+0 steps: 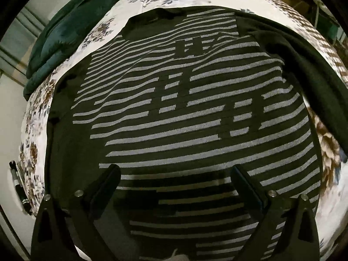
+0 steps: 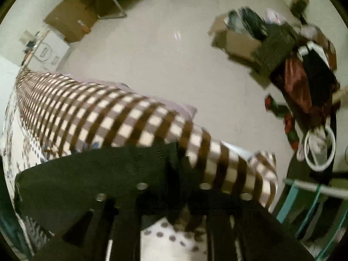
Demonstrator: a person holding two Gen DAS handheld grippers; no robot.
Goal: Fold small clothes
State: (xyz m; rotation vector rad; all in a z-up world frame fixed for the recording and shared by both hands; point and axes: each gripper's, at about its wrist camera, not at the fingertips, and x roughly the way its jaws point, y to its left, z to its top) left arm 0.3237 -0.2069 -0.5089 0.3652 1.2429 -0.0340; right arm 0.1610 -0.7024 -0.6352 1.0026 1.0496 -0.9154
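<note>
Left tool [image 1: 174,187]: jaws spread wide, nothing held, poised over the sweater's lower part.
Right tool [image 2: 174,169]: fingers closed on a dark sleeve [image 2: 87,180] at the bed's checked edge [image 2: 108,117].
Striped sweater [image 1: 184,108]: spread flat on the floral bed [image 1: 330,152], its body reaching toward both side edges.
Handling: judged soft, light, limp; likely to sag and bunch.
Hold: best taken at hem, cuff or shoulder seam.
Green garment [image 1: 71,28]: lies at the far left corner.

The black-and-grey striped knit top [image 1: 195,113] runs off the left wrist view's bottom edge. In the blurred right wrist view, the right gripper's [image 2: 180,169] fingertips vanish into black fabric [image 2: 87,174], contact unclear.
</note>
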